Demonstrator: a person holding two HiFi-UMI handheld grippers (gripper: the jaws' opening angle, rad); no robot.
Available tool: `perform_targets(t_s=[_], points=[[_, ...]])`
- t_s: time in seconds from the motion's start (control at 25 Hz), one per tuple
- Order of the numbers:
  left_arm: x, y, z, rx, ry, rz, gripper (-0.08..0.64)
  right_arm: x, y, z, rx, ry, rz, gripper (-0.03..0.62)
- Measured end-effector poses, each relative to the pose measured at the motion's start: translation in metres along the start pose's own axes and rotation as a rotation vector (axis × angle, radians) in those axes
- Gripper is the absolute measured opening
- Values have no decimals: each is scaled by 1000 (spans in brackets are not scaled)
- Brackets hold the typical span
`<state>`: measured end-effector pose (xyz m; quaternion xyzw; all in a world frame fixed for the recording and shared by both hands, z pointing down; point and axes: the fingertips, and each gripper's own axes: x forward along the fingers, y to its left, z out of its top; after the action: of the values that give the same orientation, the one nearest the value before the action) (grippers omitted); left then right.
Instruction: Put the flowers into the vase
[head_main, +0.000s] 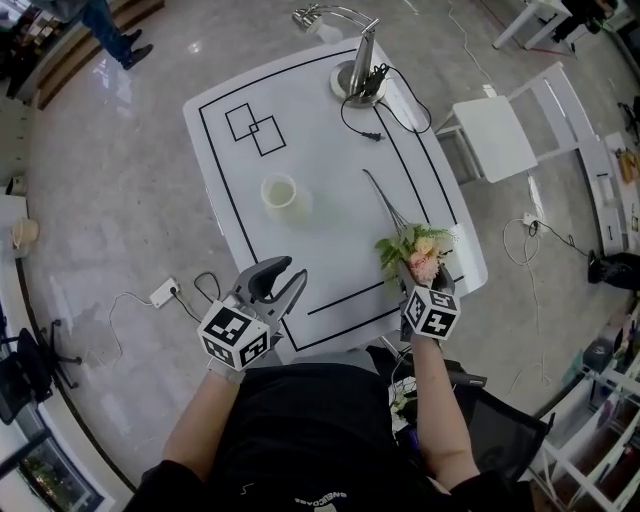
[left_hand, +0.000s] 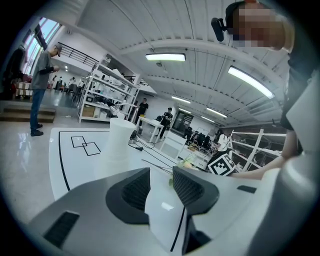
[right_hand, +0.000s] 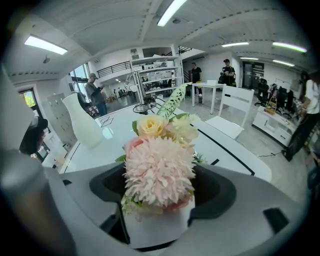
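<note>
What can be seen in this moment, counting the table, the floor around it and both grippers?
table: one, white with black lines, in front of the person
vase: one, white, upright near the table's middle
flowers: one bunch, pink, yellow and green, lying by the table's right near edge
metal stand: one, silver, at the table's far edge
cable: one, black, trailing from the stand onto the table
chair: one, white, on the floor right of the table
power strip: one, white, on the floor left of the table
bystander: one, blue trousers, far left
left gripper: one, grey, open, empty, over the near edge
right gripper: one, grey, open wide around the flower heads
</note>
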<state>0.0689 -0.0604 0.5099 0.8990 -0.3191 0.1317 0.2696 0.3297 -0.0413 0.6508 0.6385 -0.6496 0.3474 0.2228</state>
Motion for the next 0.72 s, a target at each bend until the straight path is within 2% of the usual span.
perform_targets(t_s=[0.24, 0.72], points=[[1, 7, -7, -8, 21, -1, 124, 9, -1, -4, -3, 28, -18, 368], [-1, 16, -13, -34, 25, 25, 124, 18, -2, -4, -35, 49, -52, 216]])
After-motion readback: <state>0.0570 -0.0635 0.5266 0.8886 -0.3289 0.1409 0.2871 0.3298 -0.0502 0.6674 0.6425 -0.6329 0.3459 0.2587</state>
